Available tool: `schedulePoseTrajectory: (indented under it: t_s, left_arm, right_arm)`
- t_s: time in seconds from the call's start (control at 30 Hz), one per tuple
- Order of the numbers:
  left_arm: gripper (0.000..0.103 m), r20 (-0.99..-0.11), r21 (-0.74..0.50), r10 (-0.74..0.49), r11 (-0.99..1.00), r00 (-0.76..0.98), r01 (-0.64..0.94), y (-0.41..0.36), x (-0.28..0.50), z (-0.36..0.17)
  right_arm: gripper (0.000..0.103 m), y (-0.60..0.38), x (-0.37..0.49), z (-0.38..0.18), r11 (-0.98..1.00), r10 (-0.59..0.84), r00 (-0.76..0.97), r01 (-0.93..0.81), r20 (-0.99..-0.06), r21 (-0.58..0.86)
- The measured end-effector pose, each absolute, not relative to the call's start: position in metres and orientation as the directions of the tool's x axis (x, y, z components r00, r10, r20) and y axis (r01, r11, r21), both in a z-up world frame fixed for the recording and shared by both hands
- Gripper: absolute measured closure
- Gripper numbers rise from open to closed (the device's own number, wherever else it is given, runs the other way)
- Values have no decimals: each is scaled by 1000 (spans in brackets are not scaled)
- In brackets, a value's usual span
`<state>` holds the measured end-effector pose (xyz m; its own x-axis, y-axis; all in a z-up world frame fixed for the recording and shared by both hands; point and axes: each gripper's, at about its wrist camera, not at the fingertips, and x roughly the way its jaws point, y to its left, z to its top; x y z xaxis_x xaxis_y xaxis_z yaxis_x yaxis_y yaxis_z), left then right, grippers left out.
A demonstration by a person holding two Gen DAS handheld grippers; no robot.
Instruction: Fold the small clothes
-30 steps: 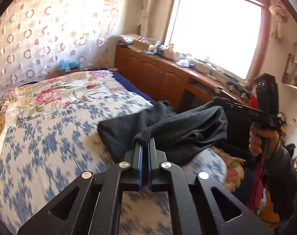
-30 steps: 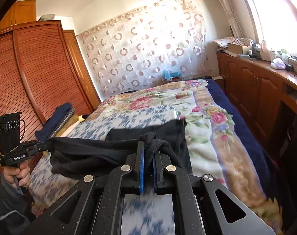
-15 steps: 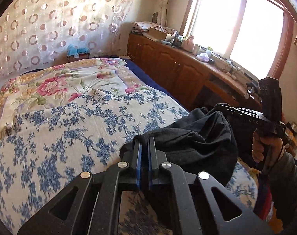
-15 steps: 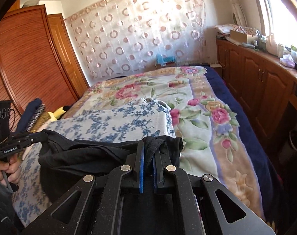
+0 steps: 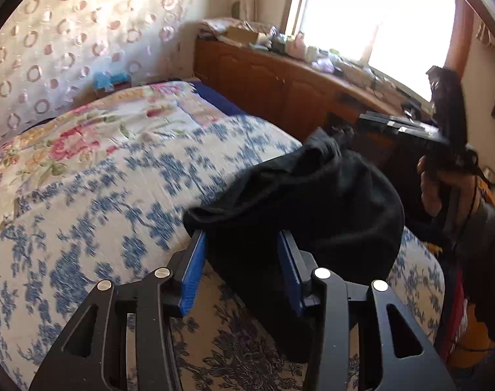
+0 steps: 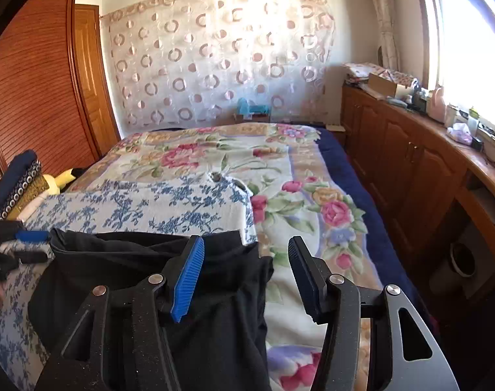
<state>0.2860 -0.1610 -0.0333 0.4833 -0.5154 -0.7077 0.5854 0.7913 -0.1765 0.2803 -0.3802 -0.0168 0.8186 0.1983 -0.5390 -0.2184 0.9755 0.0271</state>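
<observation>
The black garment (image 6: 143,280) slumps soft and light on the bed (image 6: 188,202), just ahead of my left gripper (image 5: 242,254) and right gripper (image 6: 245,257). Both jaws are opening, cloth probably loose between them. I'd retake its hemmed edge.

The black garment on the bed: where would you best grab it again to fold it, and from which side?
Probably at the far hem of the black garment, near its two corners, coming from above along the bed. That edge lies straight and thin, easy to pinch. The left gripper and right gripper are both opening, pads clear of the cloth.
</observation>
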Motion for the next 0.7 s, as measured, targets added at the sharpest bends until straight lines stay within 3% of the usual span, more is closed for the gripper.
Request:
schedulePoseTrajectory:
  t_s: [0.03, 0.07, 0.13, 0.33, 0.4, 0.6, 0.63, 0.7]
  left_arm:
    - [55, -716, -173, -512, 789, 475, 589, -164, 287, -36]
    - [39, -721, -170, -508, 789, 472, 590, -164, 290, -39]
    - [25, -726, -168, -507, 786, 465, 595, -169, 296, -44]
    - [24, -754, -140, -464, 805, 464, 577, -182, 315, -52]
    - [24, -754, -132, -448, 820, 480, 557, -181, 325, -54]
    - [24, -752, -103, -370, 884, 546, 457, -170, 357, -63]
    - [24, -754, -110, -365, 890, 546, 442, -168, 360, -65]
    - [24, -752, -131, -375, 891, 542, 434, -163, 362, -66]
  right_arm:
    - [47, -379, 275, -15, 969, 223, 813, -243, -538, 35]
    - [47, -376, 269, -15, 959, 258, 800, -280, -541, 43]
    - [47, -368, 262, -20, 942, 297, 771, -334, -564, 40]
    - [46, -347, 273, -43, 926, 273, 695, -376, -665, -13]
    - [41, -351, 285, -42, 933, 278, 687, -361, -672, 16]
    - [41, -371, 314, -38, 945, 300, 673, -307, -676, 113]
    - [45, -374, 315, -39, 939, 326, 662, -311, -675, 149]
    - [81, -377, 318, -42, 921, 376, 634, -333, -676, 201]
